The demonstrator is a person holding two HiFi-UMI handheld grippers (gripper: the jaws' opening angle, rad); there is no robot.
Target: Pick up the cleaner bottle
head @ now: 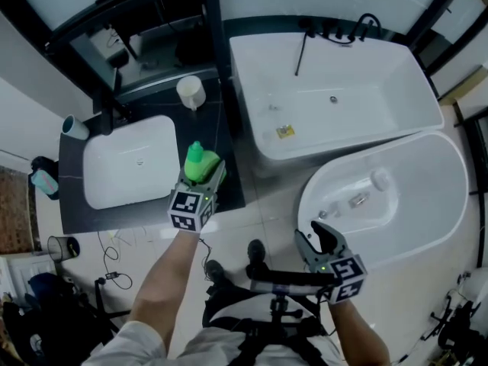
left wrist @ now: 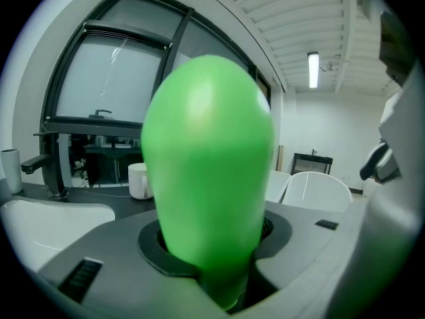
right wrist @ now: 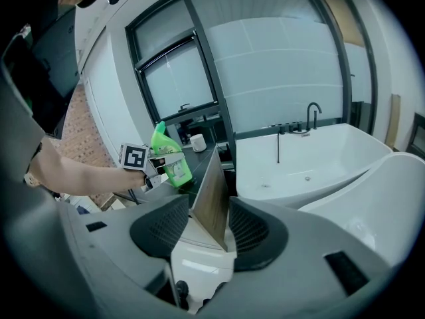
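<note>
The cleaner bottle (head: 200,162) is bright green with a rounded cap. It stands over the dark counter (head: 229,193), just right of the white basin (head: 130,162). My left gripper (head: 202,175) is shut on its body from the near side. In the left gripper view the bottle (left wrist: 209,171) fills the middle, with both pads against its sides. From the right gripper view I see the bottle (right wrist: 169,159) upright in the left gripper (right wrist: 163,163). Whether its base touches the counter I cannot tell. My right gripper (head: 316,231) hangs open and empty, low, near the oval tub.
A white cup (head: 191,91) stands at the back of the counter, with a faucet (head: 114,113) behind the basin. A rectangular bathtub (head: 335,97) and an oval tub (head: 404,197) lie to the right. A dark stand (head: 278,284) sits by the person's feet.
</note>
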